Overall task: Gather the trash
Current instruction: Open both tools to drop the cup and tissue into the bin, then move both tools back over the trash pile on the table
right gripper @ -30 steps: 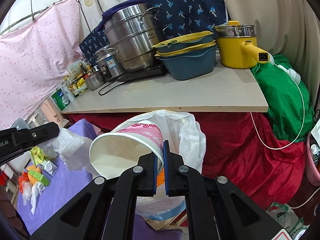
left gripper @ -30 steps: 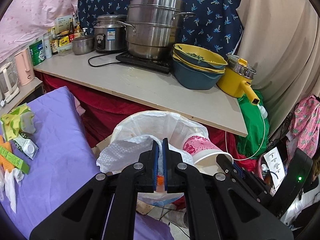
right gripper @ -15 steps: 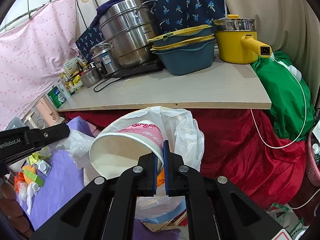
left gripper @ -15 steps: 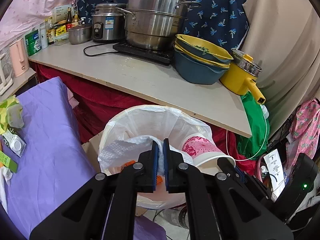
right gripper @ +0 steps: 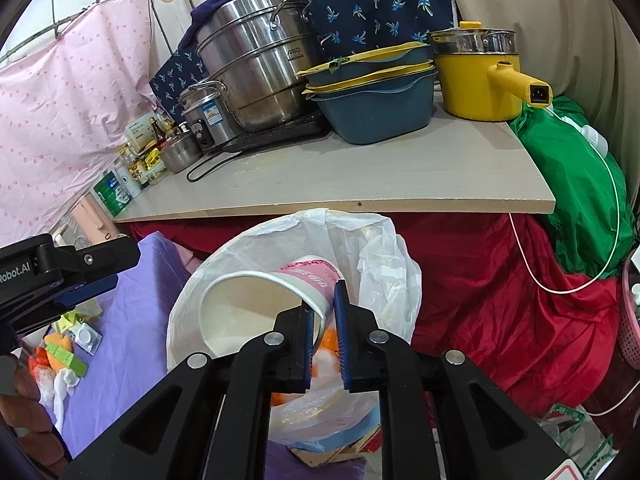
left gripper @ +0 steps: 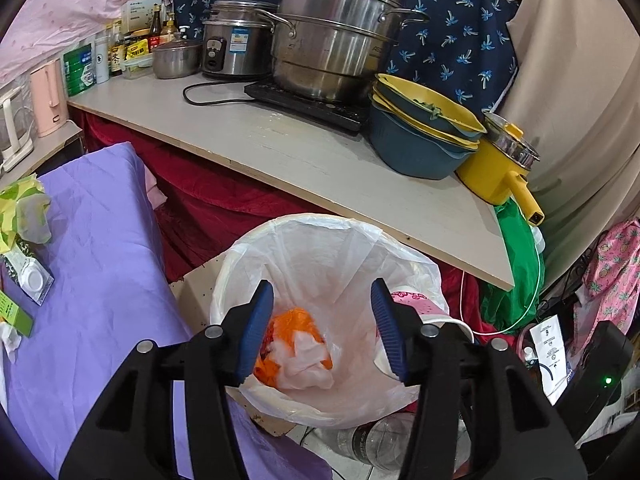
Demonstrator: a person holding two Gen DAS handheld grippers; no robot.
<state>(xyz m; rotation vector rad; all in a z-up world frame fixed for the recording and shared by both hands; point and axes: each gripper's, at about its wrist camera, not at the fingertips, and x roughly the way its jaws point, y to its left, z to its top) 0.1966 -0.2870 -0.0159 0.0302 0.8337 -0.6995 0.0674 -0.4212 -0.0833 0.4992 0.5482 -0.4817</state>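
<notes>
Now opening right gripper (right gripper: 323,322) around rim of paper cup (right gripper: 264,304), mouth tilted leftward directly over bin bag (right gripper: 384,264); left gripper (left gripper: 322,330) spreading empty above.

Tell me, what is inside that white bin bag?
Inside the white bin bag lie crumpled white tissue and something orange. A pink paper cup hangs tilted over its opening. Whatever lies beneath the tissue is covered.

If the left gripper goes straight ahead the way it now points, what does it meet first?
Probably the crumpled white tissue on the orange trash inside the lined bin; the left gripper is opening, nothing between its fingers.
</notes>
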